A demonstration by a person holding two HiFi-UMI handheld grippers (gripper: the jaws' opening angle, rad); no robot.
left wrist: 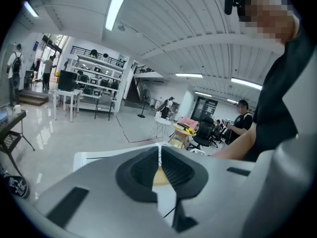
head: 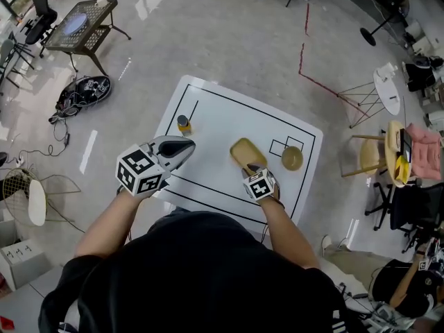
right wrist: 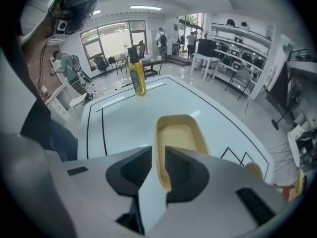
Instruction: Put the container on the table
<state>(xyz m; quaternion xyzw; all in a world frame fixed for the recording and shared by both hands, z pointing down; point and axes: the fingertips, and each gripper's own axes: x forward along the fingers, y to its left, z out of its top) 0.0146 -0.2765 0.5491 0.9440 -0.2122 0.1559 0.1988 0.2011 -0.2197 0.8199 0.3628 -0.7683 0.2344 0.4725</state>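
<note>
Close in, the right gripper (right wrist: pixel 158 155) has its fingers (right wrist: pixel 185 170) clenched on the near rim of the yellow container (right wrist: pixel 181 135), with the wall pinched between them. The container sits low over the white surface (right wrist: pixel 119 118), inside the marked rectangle. Touching or just clear, I can't call it. It looks like light, stiff, smooth plastic, so this one-end rim hold could let it pivot or slip. The left gripper (left wrist: pixel 159 150), fingers pressed together on nothing, hangs over the surface's left side. Farther off there's a tan bowl (head: pixel 292 158) to the right and a yellow bottle (right wrist: pixel 137 78) beyond.
</note>
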